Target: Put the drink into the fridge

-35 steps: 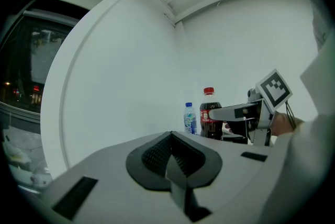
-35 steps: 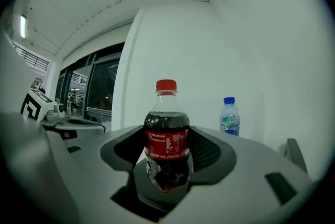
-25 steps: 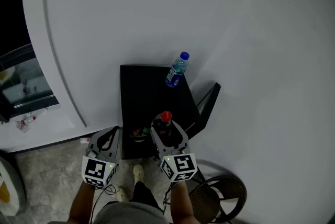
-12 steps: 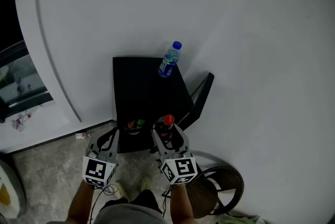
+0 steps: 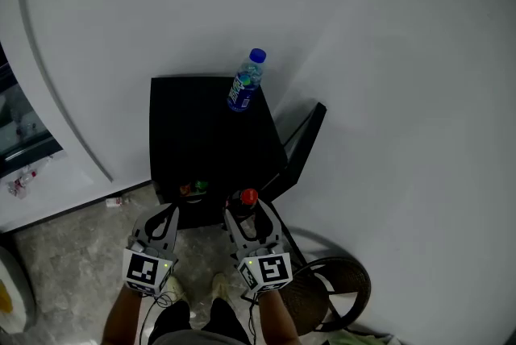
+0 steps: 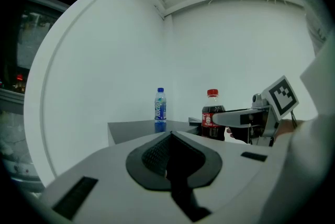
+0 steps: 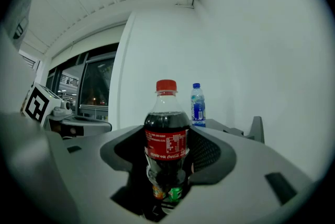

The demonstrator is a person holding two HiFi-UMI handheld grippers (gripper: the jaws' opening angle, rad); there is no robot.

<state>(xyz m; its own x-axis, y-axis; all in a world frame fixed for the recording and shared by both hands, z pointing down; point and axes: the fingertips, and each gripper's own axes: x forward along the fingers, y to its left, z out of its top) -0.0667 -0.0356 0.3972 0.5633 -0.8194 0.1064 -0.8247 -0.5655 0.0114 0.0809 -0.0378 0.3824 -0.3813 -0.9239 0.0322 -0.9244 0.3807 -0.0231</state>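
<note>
Two bottles here, and one of them is in your tool. The white wall [image 5: 363, 53] fills everything ahead of both grippers. The black table [image 5: 201, 134] sits against it, with its near edge right under your jaw tips. A dark glazed front [image 5: 20, 126] lies well off to the left of your left gripper [image 5: 164, 218]. It is probably the fridge, but that can't be confirmed from here. A round dark seat [image 5: 334, 295] is just right of and behind your right gripper [image 5: 247, 214].

The blue-capped water bottle [image 5: 244, 81] stands upright at the table's far corner, ahead of the right gripper and well apart from it. The cola bottle [image 7: 166, 139], red cap, is the drink. It is upright between your right jaws, which clamp its labelled mid-body. That grip likely suits carrying it plumb, with the neck and cap left clear. You can't tell whether its base touches the table.

Your left jaws are pressed together with nothing between them, level beside the right. That hand is free, likely for the fridge door. Small green and orange bits [image 5: 192, 189] lie just ahead of the left jaws, too small to name. The drink is grasped and the carry is not yet done; expect a turn left.
</note>
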